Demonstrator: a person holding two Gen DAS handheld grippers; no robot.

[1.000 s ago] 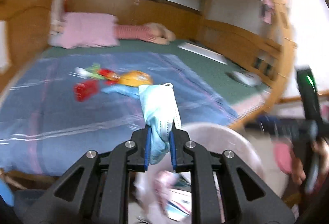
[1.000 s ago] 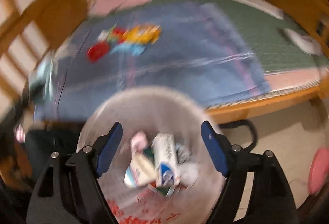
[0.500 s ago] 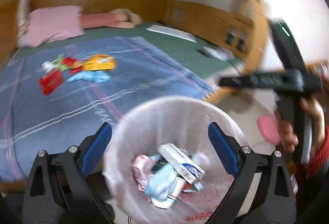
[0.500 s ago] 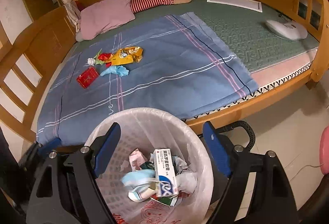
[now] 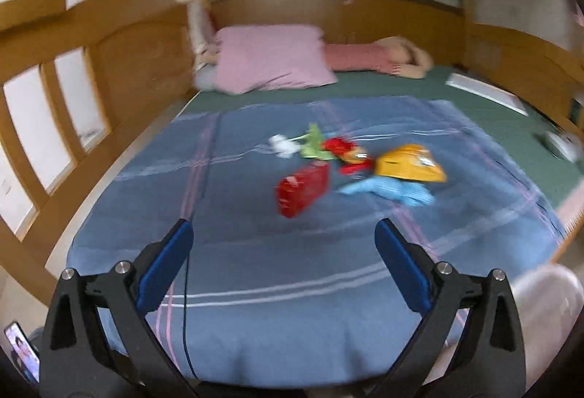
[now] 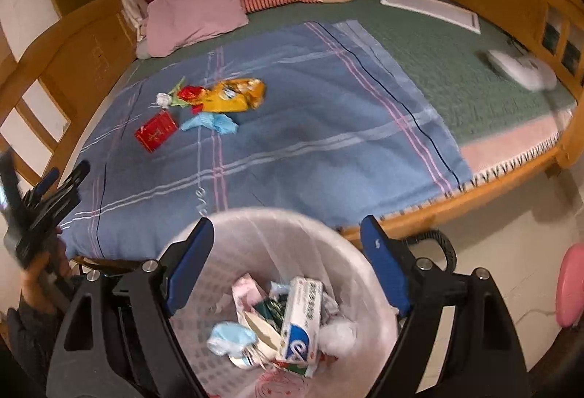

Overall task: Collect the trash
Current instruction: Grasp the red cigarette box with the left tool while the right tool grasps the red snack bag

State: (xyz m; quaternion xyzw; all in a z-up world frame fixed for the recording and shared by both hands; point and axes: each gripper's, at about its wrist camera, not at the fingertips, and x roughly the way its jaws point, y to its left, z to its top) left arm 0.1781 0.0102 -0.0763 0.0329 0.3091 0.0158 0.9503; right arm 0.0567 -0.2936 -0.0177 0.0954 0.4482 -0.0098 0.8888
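With jaws spread wide and empty, the left gripper (image 5: pixel 283 248) faces the light, crushable trash on the bed's blue blanket (image 5: pixel 255 252), best pinched across the stiff red packet (image 5: pixel 302 189), while the right gripper (image 6: pixel 286 252), equally open, hangs over the wastebasket (image 6: pixel 350 274).

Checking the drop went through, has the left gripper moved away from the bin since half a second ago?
Yes. The left gripper, open and empty, has swung from over the trash bin toward the blue blanket; the bin now sits at its lower right.

Left faces across bed (image 5: pixel 292 270); right above bin (image 6: pixel 277 234); both show bed.
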